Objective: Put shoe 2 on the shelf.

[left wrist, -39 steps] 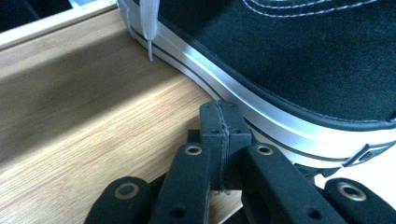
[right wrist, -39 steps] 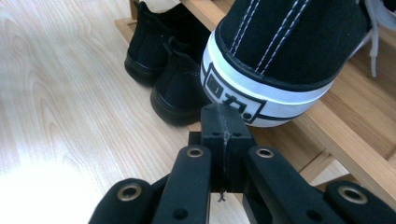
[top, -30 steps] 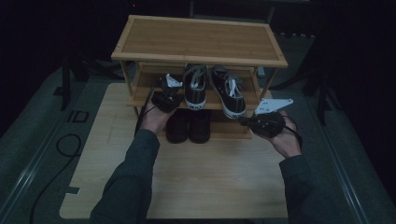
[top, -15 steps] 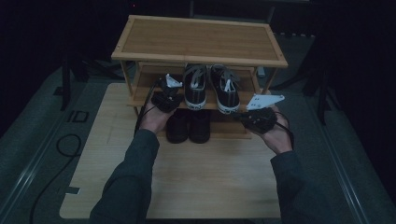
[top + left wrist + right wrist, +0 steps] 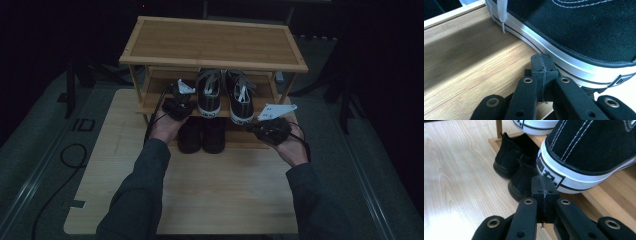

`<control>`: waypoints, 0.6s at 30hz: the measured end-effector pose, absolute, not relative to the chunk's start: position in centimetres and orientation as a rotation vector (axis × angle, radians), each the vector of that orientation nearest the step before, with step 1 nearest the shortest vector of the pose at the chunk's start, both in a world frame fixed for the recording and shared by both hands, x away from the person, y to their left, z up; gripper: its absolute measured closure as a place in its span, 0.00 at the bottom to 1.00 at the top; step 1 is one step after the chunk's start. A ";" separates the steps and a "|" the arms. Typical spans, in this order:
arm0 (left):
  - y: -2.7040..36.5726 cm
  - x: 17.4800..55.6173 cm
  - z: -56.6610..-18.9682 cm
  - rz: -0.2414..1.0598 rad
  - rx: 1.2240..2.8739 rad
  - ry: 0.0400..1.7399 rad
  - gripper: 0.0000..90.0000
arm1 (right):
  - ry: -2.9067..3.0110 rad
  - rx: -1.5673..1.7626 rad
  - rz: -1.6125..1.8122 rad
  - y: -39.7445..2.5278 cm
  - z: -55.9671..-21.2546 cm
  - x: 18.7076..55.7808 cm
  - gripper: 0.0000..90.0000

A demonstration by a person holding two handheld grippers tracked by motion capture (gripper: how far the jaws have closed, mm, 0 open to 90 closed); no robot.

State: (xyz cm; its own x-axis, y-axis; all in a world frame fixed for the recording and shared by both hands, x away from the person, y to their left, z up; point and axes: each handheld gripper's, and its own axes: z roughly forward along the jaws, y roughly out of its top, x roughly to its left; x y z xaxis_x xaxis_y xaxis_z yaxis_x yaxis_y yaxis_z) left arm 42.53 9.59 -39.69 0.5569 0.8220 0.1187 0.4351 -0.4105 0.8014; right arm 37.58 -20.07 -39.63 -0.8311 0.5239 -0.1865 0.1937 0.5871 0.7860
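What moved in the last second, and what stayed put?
The right gripper moved left and a little forward, up to the heel of the right sneaker on the rack's middle shelf. Its jaws are shut, holding nothing. The left gripper stayed beside the left sneaker, jaws shut. Both sneakers and the black shoes below stayed put.

— Classification of premises?

— A staged recording setup, not a lived-in home. The wooden shoe rack [image 5: 212, 45] stands on a pale wood board [image 5: 200, 185] laid over grey flooring [image 5: 45, 150], with darkness all round.

— Supporting evidence?

— A black cable [image 5: 70, 155] loops across the floor at left, and dark stand legs [image 5: 345, 100] rise on the right. Household items are limited to black sneakers [image 5: 222, 92] and dark shoes [image 5: 202, 135] on the rack.
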 end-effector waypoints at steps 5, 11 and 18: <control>9.6 42.5 -39.7 0.661 2.045 1.006 1.00 | 2.411 0.581 1.146 -19.9 -39.4 37.7 1.00; 9.6 42.6 -39.7 0.658 2.045 1.008 1.00 | 2.401 0.573 1.142 -19.3 -39.1 37.7 1.00; 9.6 42.6 -39.7 0.656 2.045 1.005 1.00 | 2.420 0.584 1.140 -19.0 -39.7 37.9 1.00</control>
